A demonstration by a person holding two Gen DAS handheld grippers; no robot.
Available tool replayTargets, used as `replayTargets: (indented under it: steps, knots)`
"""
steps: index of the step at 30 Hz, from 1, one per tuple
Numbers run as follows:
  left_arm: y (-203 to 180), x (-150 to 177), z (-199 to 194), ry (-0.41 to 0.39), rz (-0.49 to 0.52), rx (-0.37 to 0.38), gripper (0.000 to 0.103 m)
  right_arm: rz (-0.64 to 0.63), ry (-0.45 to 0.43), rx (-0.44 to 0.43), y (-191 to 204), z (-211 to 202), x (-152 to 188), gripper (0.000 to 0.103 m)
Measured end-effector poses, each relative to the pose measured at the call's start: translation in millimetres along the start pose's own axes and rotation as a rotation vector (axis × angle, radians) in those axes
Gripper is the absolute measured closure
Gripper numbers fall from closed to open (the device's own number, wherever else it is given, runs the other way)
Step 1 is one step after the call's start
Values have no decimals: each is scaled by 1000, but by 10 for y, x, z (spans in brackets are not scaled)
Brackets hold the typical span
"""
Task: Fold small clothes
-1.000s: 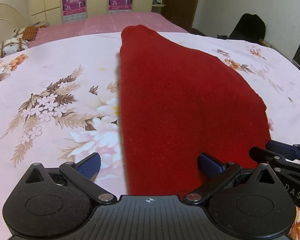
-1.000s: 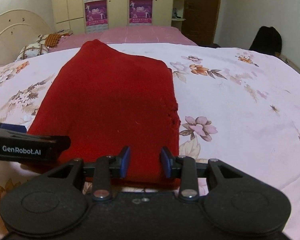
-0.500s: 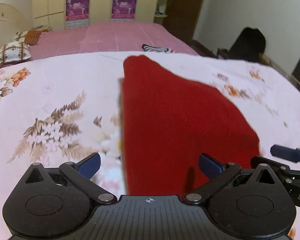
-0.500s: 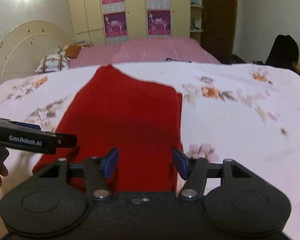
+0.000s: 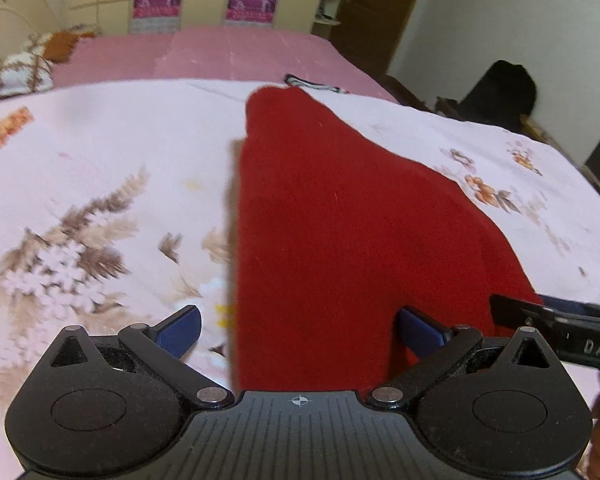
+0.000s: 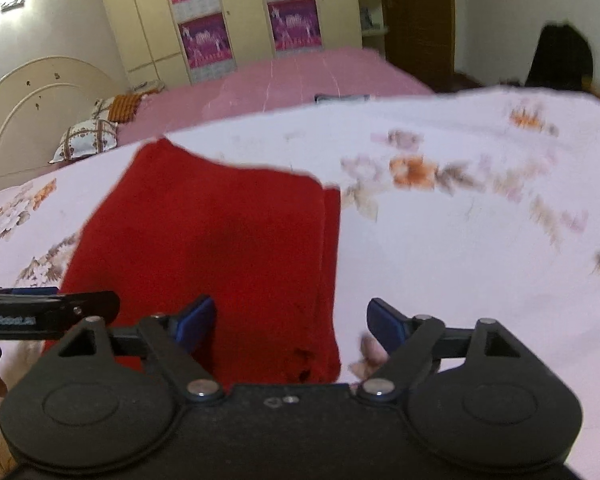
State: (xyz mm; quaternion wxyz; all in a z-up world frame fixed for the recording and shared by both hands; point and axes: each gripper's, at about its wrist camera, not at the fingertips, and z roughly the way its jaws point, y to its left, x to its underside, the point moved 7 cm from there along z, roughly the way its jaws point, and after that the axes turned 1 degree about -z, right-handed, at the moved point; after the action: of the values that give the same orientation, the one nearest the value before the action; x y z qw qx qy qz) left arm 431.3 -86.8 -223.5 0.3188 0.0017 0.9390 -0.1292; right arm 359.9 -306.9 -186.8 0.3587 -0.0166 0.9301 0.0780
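A red knitted garment lies folded flat on the floral bedsheet; in the right wrist view the red garment shows doubled layers along its right edge. My left gripper is open above the garment's near left corner, pads clear of the cloth. My right gripper is above the near right corner. Its jaws are opening and its blue pads do not press the fabric. Each gripper shows at the edge of the other's view.
The floral sheet spreads wide to the right of the garment. A pink bed with pillows lies behind, then a wardrobe. A striped cloth sits at the sheet's far edge. A dark bag stands at the right.
The right gripper's jaws have spread wide and let go of the garment's near edge. Both grippers have drawn back from the garment, which now lies farther off in both views.
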Motion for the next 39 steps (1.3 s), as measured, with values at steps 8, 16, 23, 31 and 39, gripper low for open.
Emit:
replayTargets:
  steps: [8,16,23,31,39]
  knots:
    - [15,-8,110,31,-65,104,0,150,36,-122,-212,77,87,14]
    - [-144,-41,164,26,-73,168,8,217,54,-242,-141,104,62,50]
    - [-151,-59,181,24,-85,182,23,273,68,-283,-145,141,64,60]
    - [-174,-132,-64,4,-60,180,48,279,10,-284,18,-52,-44,71]
    - [317,-225,-694,-60,-47,136,49,247,-32,-391,629,-294,-224,72]
